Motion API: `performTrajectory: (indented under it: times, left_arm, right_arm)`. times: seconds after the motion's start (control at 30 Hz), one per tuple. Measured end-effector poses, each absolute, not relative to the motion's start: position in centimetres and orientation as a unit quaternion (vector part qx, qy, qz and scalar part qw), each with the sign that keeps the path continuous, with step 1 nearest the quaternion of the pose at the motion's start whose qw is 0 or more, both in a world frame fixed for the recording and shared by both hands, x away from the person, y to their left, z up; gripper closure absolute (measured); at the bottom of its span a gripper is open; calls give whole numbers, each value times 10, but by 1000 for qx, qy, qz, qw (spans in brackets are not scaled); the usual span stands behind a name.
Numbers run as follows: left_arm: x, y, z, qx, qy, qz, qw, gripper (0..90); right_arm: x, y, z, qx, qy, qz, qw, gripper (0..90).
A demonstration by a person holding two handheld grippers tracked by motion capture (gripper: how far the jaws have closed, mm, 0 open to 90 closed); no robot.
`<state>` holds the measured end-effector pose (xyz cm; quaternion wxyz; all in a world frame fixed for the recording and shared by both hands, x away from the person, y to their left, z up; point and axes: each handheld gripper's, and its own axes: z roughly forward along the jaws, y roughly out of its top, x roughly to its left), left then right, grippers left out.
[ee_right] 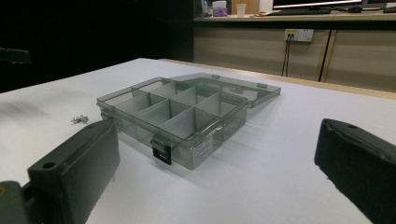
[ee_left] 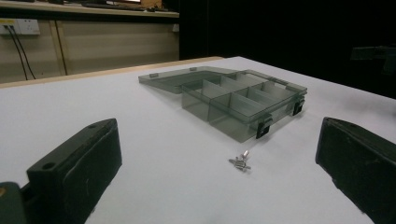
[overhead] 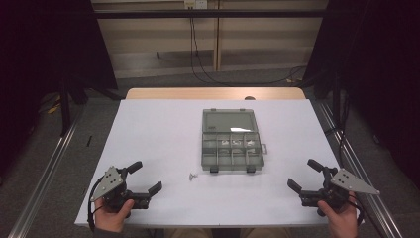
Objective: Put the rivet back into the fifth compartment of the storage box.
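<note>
Trouble spot is that tiny wing screw [overhead: 192, 175] lying loose just in front of the open organizer box [overhead: 232, 141]. Left gripper [overhead: 146, 177] and right gripper [overhead: 303, 174] both gape wide, empty. Probably skitters off when pinched.

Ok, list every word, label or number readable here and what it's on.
No text can be read.
Sticker on the organizer box side wall: print too small and blurred.
Wall sockets behind the table: no legible marking.
Both grippers' jaws: no markings visible.
</note>
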<state>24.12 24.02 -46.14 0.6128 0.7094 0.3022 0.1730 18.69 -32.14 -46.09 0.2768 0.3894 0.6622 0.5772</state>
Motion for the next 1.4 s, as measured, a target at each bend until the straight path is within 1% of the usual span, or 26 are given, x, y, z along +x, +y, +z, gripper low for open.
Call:
performTrajectory:
  times: [0.77,1.03,1.4]
  left_arm:
    - [250,229,-463,715,296,167,611,2]
    - [259,217,-463,718,290,164,611,1]
    - [268,200,-466,720,283,149,616,1]
  right_arm:
    - [188,-318,-462,382,673,572,273,1]
    - [188,-318,-462,383,671,572,273,1]
    - [185,-317,-462,381,673,572,275,0]
